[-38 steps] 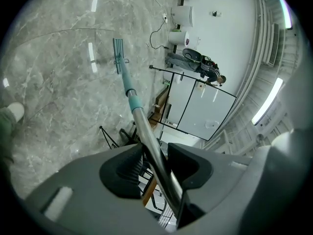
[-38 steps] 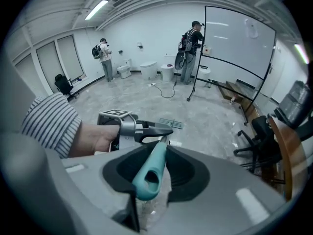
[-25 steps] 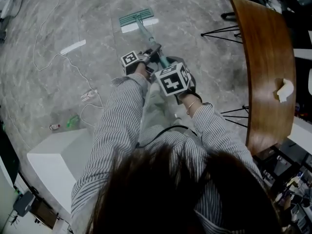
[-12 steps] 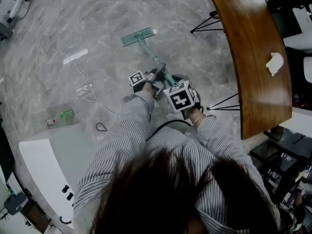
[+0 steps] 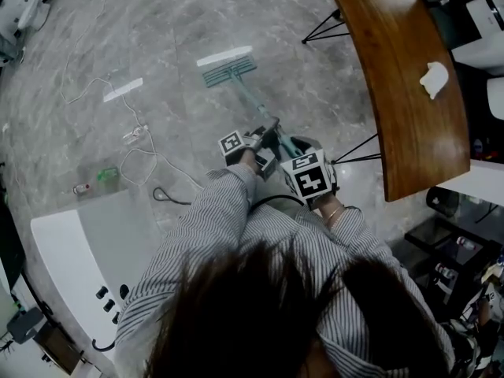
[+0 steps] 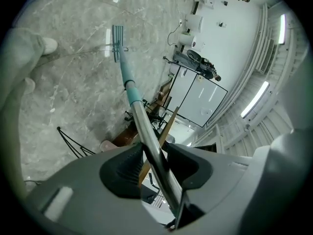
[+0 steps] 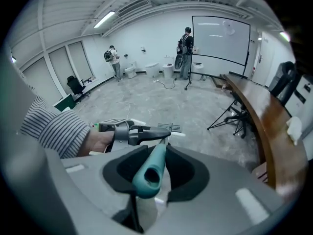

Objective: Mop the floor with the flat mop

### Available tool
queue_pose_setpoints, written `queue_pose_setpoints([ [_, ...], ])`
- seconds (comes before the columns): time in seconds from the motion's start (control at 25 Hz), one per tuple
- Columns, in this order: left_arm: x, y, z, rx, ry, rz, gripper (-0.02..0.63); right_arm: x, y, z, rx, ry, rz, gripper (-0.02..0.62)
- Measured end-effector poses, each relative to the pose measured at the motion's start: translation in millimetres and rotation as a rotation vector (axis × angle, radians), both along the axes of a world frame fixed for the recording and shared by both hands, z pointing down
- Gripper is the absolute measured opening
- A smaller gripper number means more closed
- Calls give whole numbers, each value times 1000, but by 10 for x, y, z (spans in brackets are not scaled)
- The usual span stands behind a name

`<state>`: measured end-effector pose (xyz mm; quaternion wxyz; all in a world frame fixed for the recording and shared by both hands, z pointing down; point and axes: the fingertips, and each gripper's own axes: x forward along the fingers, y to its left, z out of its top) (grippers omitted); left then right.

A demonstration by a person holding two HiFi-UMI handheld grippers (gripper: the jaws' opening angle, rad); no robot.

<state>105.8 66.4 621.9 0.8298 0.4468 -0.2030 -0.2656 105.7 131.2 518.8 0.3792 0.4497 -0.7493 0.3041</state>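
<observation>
Left hand-held gripper (image 6: 155, 163): clamped on steel shaft, teal-handled flat mop (image 5: 250, 101).
Right hand-held gripper (image 7: 155, 168): closed round teal grip end.
Mop head (image 5: 230, 72): grey marble floor (image 5: 181, 22), 12 o'clock.
Risk: I'd snag white loose cable (image 5: 135, 132), 9 o'clock.

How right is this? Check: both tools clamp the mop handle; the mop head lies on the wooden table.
Wrong: the head view shows the mop head on the floor, not the wooden table. Left tool and right tool clamp the mop handle.
</observation>
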Motion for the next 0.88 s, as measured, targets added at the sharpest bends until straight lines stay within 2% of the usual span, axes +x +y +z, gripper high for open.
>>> queue_pose_setpoints([
  [0.16,36,144,-40,-6,17,51,146,61,112,-17,-3,-1,30,117],
  [0.44,-103,207,1,-8,25,105,146,-133,189,25,-18,0,39,117],
  [0.88,-198,274,34,0,-18,156,146,-244,251,82,-18,10,41,118],
])
